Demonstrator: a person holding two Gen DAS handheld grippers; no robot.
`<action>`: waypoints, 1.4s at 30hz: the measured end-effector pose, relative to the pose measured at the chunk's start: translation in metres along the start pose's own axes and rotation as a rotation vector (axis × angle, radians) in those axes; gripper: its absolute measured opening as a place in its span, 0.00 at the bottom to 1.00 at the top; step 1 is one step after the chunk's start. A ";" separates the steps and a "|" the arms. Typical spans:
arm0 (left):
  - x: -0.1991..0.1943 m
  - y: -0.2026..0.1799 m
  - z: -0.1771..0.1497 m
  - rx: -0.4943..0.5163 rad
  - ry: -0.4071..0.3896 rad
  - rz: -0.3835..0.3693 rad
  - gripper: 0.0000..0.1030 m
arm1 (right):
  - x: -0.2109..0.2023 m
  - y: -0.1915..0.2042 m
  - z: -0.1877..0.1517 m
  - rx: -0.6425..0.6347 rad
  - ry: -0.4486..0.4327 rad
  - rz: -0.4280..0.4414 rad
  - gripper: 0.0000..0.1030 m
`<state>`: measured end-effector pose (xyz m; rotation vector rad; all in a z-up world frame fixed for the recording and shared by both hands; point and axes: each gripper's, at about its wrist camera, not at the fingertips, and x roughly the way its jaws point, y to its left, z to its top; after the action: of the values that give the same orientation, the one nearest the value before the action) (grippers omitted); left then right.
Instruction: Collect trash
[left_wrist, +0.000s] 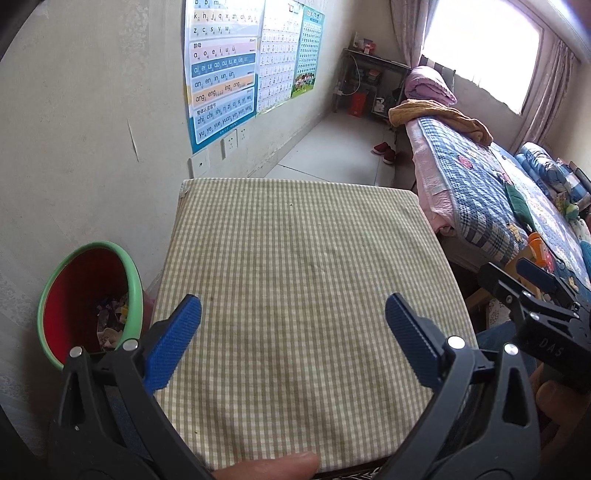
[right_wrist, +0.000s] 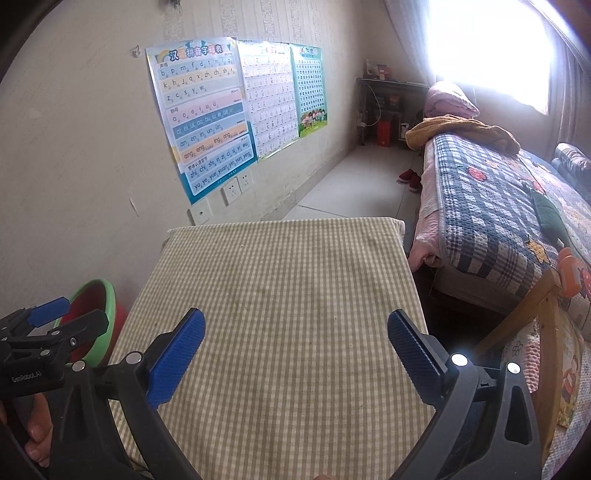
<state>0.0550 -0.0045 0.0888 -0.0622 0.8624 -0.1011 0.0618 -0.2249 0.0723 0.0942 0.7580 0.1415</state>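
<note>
Left hand-held gripper (left_wrist: 293, 341): low in the left wrist view, blue pads spread wide, nothing between them, only checked cloth below.
Right hand-held gripper (right_wrist: 295, 350): same story in the right wrist view, jaws at full spread and empty.
Desk (left_wrist: 295, 206): fills the middle of both frames under its green-and-white checked cloth, and I see no scrap lying on it.
Trash bin (left_wrist: 90, 301): lower left of the left wrist view, a red tub with a green rim, standing off the desk's left edge against the wall.
Trash (left_wrist: 112, 321): here is where the litter sits, a heap of pale scraps down in the bin's bottom (what the bits are I can't tell, they are too small and shadowed).
Key relation: the bin lies left of both hand-held grippers, and the left one is plainly the nearer, its left pad just beside the rim; from the right wrist view the bin (right_wrist: 92, 317) peeks out at lower left, half hidden behind the other tool.
Pointing and axis: the bin's mouth opens upward, looking tipped toward the camera, perhaps only lens curve; round, so no long axis, and neither has the heap.
Task read: looks near done to me, with the desk bare of litter.
</note>
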 end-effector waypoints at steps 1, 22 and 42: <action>-0.001 0.000 -0.001 -0.001 -0.002 0.005 0.95 | 0.000 0.000 -0.001 0.000 0.000 0.001 0.93; -0.003 0.005 0.000 -0.026 -0.038 0.007 0.95 | -0.001 0.007 -0.004 -0.016 0.014 -0.005 0.93; 0.002 0.004 -0.001 -0.027 -0.024 0.003 0.95 | 0.000 0.008 -0.005 -0.026 0.015 -0.016 0.93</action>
<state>0.0556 -0.0004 0.0861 -0.0870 0.8400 -0.0862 0.0576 -0.2173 0.0695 0.0620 0.7712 0.1368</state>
